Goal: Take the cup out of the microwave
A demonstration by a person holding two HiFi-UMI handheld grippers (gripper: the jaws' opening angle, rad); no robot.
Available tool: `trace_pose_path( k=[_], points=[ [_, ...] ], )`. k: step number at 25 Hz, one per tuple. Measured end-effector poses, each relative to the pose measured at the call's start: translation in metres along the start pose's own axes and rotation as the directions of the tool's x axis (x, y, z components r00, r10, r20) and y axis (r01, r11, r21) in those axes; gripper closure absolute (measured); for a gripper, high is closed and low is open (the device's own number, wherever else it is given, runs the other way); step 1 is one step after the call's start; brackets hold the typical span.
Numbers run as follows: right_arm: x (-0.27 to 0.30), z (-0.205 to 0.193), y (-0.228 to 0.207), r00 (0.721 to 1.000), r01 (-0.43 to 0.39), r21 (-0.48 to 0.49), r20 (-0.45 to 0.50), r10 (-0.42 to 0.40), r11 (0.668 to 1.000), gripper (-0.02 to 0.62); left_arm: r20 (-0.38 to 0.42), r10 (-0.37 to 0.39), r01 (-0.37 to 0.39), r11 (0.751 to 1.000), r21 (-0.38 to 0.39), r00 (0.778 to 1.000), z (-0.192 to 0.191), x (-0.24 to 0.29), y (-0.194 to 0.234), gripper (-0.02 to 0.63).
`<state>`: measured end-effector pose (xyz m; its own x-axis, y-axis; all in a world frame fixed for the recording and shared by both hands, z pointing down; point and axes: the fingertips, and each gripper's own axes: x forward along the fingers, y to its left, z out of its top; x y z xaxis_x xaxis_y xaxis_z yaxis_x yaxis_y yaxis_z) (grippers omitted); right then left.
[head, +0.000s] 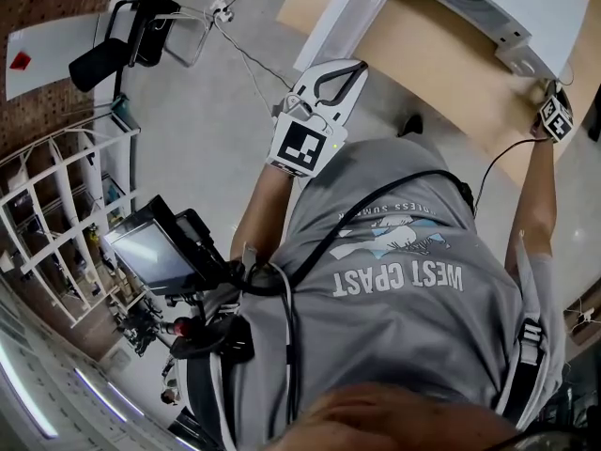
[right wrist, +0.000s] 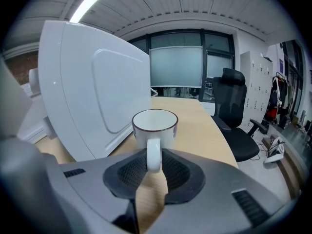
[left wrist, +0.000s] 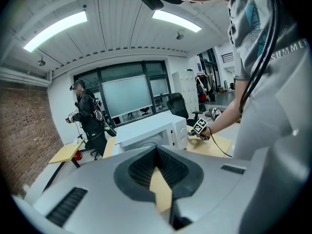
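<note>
A white cup [right wrist: 155, 126] with a dark rim stands upright in the right gripper view, over the tan table [right wrist: 195, 126]. My right gripper [right wrist: 153, 165] is shut on the cup's handle [right wrist: 153, 155]. The cup's base is hidden behind the jaws. The microwave's open white door [right wrist: 97, 91] is just to the cup's left. In the head view the right gripper [head: 556, 113] is beside the white microwave [head: 512, 7], and the cup does not show there. My left gripper [head: 340, 75] hangs off the table's near edge, shut and empty. The left gripper view shows the microwave [left wrist: 151, 133] beyond its jaws.
A black office chair [right wrist: 236, 116] stands at the table's right side. Another person [left wrist: 87, 116] with grippers stands far back by a second tan table [left wrist: 66, 152]. White shelving [head: 56, 214] and a monitor [head: 155, 247] are on the floor side at the left.
</note>
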<state>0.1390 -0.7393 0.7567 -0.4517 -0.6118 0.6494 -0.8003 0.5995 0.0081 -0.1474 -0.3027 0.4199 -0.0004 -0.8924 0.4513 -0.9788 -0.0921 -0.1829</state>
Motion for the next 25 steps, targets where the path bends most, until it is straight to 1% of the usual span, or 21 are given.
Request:
trace_pose_path(
  k=[4,6,8,11,15,17,18,21,22,23,24,25],
  points=[
    [-0.004,-0.01,-0.003,0.999,0.011,0.03,-0.05,-0.009,0.999,0.522,0.014,-0.002,0.002,1.0,0.002,1.0,-0.003,-0.007,-0.001,0.561],
    [-0.008,-0.015,-0.007,0.998,0.011,0.042,-0.056,-0.009,0.999,0.522,0.029,-0.009,0.009,1.0,0.006,1.0,-0.006,-0.006,-0.007,0.561],
    [-0.018,-0.016,-0.007,0.999,0.007,0.045,-0.035,-0.005,0.999,0.522,0.043,-0.015,0.015,1.0,0.007,0.999,-0.008,-0.009,-0.01,0.561],
    [-0.038,-0.007,-0.001,0.999,-0.001,0.021,0.038,0.001,1.0,0.522,0.06,-0.021,0.021,1.0,0.009,0.998,-0.015,-0.017,-0.013,0.561],
    [-0.067,-0.009,-0.005,0.996,0.016,0.016,0.087,-0.017,1.0,0.522,0.096,-0.038,0.037,0.999,0.02,0.995,-0.027,-0.02,-0.02,0.561],
    [-0.094,-0.006,0.002,0.993,0.031,0.013,0.118,-0.032,0.999,0.522,0.119,-0.056,0.053,0.998,0.027,0.991,-0.032,-0.034,-0.023,0.562],
    [-0.116,-0.001,0.012,0.99,0.04,0.013,0.134,-0.041,0.999,0.522,0.131,-0.068,0.065,0.997,0.034,0.989,-0.032,-0.05,-0.021,0.562],
    [-0.203,0.022,0.053,0.98,0.072,0.015,0.187,-0.074,0.997,0.522,0.177,-0.118,0.11,0.993,0.053,0.977,-0.031,-0.115,-0.009,0.561],
    [-0.225,0.026,0.065,0.975,0.081,0.013,0.207,-0.082,0.997,0.522,0.196,-0.132,0.119,0.99,0.074,0.972,-0.034,-0.132,-0.006,0.562],
    [-0.242,0.026,0.076,0.97,0.085,0.01,0.229,-0.085,0.996,0.522,0.221,-0.144,0.121,0.986,0.113,0.965,-0.037,-0.144,-0.004,0.561],
    [-0.253,0.024,0.085,0.965,0.085,0.007,0.25,-0.084,0.996,0.522,0.251,-0.154,0.116,0.981,0.158,0.956,-0.042,-0.152,-0.004,0.561],
    [-0.262,0.021,0.096,0.959,0.08,0.003,0.272,-0.078,0.997,0.522,0.278,-0.156,0.107,0.977,0.186,0.948,-0.049,-0.159,-0.002,0.561]
  ],
)
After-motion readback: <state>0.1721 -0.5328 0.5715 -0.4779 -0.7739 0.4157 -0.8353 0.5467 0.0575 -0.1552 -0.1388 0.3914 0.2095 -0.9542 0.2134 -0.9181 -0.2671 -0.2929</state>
